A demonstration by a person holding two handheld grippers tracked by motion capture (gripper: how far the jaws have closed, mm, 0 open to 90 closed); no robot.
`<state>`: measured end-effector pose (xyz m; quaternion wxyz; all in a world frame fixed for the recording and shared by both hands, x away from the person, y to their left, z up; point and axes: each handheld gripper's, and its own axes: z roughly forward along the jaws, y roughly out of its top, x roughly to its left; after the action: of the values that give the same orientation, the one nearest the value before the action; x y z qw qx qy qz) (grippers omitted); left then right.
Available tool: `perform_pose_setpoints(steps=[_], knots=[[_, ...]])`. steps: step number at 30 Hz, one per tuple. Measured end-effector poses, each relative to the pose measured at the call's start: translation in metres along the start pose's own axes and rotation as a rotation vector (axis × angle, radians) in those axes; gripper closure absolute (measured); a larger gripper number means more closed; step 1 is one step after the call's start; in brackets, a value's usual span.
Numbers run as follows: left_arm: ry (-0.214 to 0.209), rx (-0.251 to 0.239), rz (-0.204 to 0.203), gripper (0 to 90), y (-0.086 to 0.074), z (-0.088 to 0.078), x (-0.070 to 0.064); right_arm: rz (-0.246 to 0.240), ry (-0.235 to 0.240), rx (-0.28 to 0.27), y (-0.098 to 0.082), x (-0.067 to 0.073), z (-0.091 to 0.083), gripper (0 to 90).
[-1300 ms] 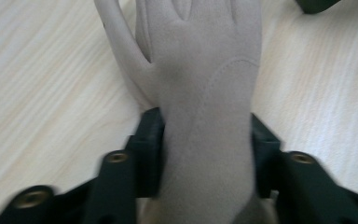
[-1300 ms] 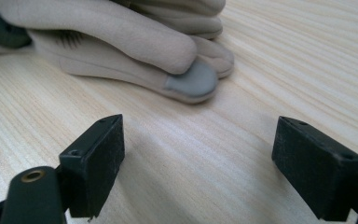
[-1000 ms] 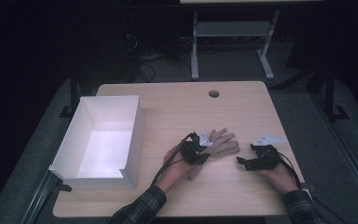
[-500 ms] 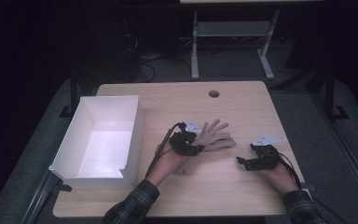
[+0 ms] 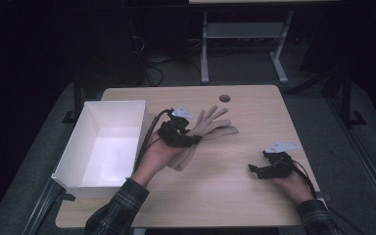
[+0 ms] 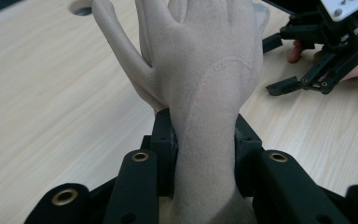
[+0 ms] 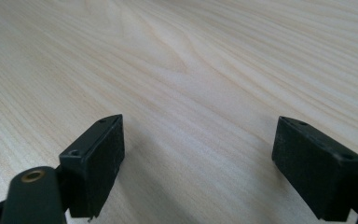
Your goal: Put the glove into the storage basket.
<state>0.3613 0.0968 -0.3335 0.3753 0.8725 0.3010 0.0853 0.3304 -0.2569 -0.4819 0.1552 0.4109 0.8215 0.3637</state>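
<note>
Glove (image 6: 205, 84) is clamped at cuff by left gripper (image 6: 204, 144), lifted over table (image 5: 254, 196). Right gripper (image 7: 198, 154) rests on table w/ jaws wide apart, nothing between

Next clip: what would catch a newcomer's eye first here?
Probably the beige suede-like glove, clamped at its cuff by the left hand-held gripper near the middle of the light wooden table, its fingers fanned out toward the far edge. Next, the big open white rectangular bin, sitting at the table's left edge. The right hand-held gripper rests at the near right, jaws apart with nothing between them.
</note>
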Motion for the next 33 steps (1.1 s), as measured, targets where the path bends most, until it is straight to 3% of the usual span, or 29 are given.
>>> perform_pose_setpoints(steps=[9, 14, 25, 33], knots=[[0.035, -0.034, -0.039, 68.5, -0.002, -0.047, 0.024, -0.003, 0.000, 0.001, 0.000, 0.000, 0.000, 16.5], [0.084, -0.051, -0.072, 68.5, -0.012, -0.073, 0.038, -0.003, 0.000, 0.000, 0.000, 0.000, 0.000, 16.5], [0.187, -0.085, -0.152, 68.4, -0.049, -0.119, 0.069, -0.001, -0.001, -0.001, 0.000, 0.000, 0.000, 16.5], [0.247, -0.083, -0.216, 68.4, -0.081, -0.134, 0.086, 0.002, -0.001, 0.001, 0.000, 0.000, 0.000, 16.5]])
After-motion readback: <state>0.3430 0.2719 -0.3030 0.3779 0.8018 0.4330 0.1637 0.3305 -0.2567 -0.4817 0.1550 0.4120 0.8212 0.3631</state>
